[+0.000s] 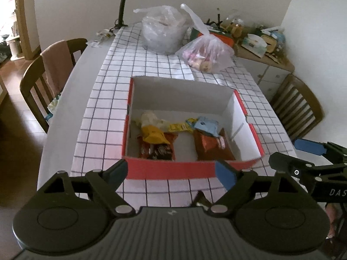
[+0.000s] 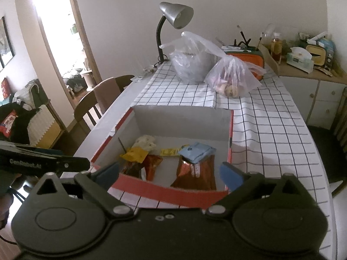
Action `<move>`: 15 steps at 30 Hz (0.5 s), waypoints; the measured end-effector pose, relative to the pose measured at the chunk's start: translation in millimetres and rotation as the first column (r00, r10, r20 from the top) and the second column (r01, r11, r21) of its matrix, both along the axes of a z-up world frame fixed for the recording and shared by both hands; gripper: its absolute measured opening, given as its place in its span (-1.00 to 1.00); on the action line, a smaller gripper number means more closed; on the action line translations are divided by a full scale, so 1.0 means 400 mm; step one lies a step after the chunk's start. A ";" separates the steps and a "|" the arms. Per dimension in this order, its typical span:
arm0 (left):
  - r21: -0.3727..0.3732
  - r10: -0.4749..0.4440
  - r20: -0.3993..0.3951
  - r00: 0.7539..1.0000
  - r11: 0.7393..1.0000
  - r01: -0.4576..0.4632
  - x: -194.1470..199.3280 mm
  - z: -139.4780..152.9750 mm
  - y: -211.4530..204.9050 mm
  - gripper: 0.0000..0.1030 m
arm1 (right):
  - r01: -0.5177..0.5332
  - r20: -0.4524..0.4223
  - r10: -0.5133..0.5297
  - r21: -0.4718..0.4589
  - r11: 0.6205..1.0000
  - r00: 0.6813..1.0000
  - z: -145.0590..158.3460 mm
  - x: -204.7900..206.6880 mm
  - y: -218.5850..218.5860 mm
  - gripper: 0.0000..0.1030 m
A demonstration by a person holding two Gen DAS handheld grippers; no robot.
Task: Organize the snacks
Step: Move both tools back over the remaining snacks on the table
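A red cardboard box [image 1: 169, 170] with white inner walls stands on the checked tablecloth; it also shows in the right wrist view [image 2: 171, 191]. Inside lie several snack packets: a yellow one [image 1: 154, 136], a dark red one [image 1: 157, 150], an orange-brown one [image 1: 211, 148] and a light blue one [image 1: 206, 125]. My left gripper [image 1: 171, 170] is open and empty, just in front of the box's near wall. My right gripper [image 2: 169, 172] is open and empty, at the box's near edge; it shows at the right in the left wrist view [image 1: 303, 151].
Two clear plastic bags [image 1: 206, 53] [image 1: 162, 32] with food stand at the far end of the table, beside a grey desk lamp [image 2: 175, 15]. Wooden chairs [image 1: 43, 80] [image 1: 299, 106] stand on both sides. A cluttered cabinet [image 2: 308, 65] is at the back right.
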State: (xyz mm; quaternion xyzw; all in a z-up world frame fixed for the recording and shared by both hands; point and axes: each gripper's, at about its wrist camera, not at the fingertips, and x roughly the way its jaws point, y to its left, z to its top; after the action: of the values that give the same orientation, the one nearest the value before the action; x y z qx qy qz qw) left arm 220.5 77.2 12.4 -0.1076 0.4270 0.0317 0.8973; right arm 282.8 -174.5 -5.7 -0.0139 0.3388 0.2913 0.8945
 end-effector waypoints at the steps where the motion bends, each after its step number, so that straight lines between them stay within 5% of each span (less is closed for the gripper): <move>1: -0.006 -0.005 0.003 1.000 1.000 0.005 -0.010 -0.002 -0.002 0.71 | 0.000 0.000 0.000 0.001 1.000 1.000 -0.002 -0.011 -0.007 0.95; 6: -0.038 -0.021 0.006 1.000 0.999 0.021 -0.062 -0.024 -0.017 0.96 | 0.000 -0.002 0.000 0.000 1.000 1.000 -0.023 -0.060 -0.036 0.98; 15: -0.001 -0.019 -0.034 0.999 1.000 0.019 -0.145 -0.098 -0.073 0.96 | 0.028 -0.042 -0.031 -0.054 0.998 0.999 -0.090 -0.132 -0.084 0.98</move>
State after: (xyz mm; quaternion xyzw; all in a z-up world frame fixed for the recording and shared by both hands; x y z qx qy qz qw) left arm 162.4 47.8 -26.7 -0.1033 0.4433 0.0251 0.8900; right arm 230.1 -208.0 -41.6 -0.0267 0.3656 0.2692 0.8906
